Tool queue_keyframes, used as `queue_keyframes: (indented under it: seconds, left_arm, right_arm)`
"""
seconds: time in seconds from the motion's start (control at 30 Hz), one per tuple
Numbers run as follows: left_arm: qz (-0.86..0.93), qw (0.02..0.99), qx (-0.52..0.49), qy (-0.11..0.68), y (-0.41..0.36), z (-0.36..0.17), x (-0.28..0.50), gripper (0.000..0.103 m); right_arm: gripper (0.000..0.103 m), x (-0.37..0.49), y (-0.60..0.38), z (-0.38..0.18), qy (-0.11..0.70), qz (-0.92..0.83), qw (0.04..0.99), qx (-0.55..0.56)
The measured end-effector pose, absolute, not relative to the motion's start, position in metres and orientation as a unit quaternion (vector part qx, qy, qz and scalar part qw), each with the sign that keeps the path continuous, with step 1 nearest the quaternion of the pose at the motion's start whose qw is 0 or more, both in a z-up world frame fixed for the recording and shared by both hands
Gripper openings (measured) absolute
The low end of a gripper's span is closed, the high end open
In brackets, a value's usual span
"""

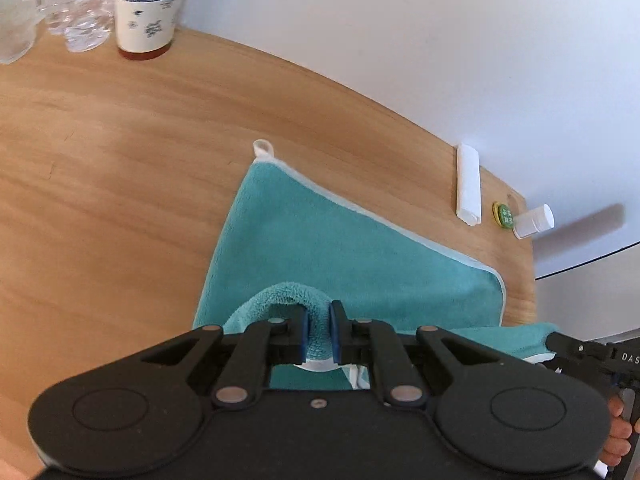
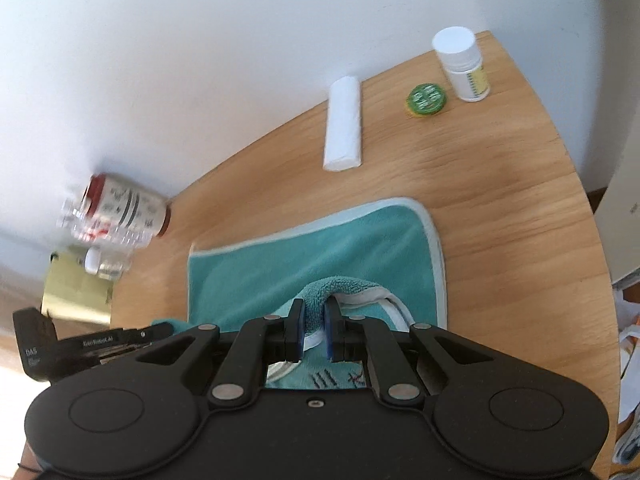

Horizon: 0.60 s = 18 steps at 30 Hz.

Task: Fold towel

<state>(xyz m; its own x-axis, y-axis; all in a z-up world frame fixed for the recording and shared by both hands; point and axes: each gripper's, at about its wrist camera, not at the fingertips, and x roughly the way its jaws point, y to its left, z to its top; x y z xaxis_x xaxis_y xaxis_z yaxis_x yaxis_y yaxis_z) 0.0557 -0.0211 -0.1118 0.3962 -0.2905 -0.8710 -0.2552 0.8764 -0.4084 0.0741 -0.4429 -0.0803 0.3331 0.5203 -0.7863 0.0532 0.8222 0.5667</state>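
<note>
Towel (image 1: 320, 240), teal with pale edging, lies flat mid-frame on the wooden worktop (image 1: 100, 180), hanging loop at its far corner. Near edge is lifted: left gripper (image 1: 318, 334) has its jaws narrowed on a bunched fold of it, right gripper (image 2: 312, 330) pinches a second fold with white hem showing. Both pinches sit at lower centre of each view. Right gripper's body pokes in at lower right of the left view, fingers of a hand (image 1: 618, 436) behind it. White roll (image 2: 344, 120), green cap (image 2: 427, 98) and white-capped bottle (image 2: 462, 64) upper right. Patterned cup (image 1: 148, 4) and clear bottles (image 1: 76, 8) upper left.
</note>
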Motion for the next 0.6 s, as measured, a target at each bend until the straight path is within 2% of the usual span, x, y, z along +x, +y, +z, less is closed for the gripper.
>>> queue_keyframes:
  seconds: [0.3, 0.6]
  left_arm:
    - [-0.019, 0.798, -0.266, 0.541, 0.0, -0.12, 0.089, 0.01]
    - [-0.009, 0.794, -0.263, 0.548, 0.003, -0.139, 0.122, 0.01]
  right_arm:
    - [0.01, 0.096, -0.451, -0.084, 0.534, 0.107, 0.786, 0.293]
    - [0.01, 0.114, -0.445, -0.102, 0.541, 0.073, 0.789, 0.282]
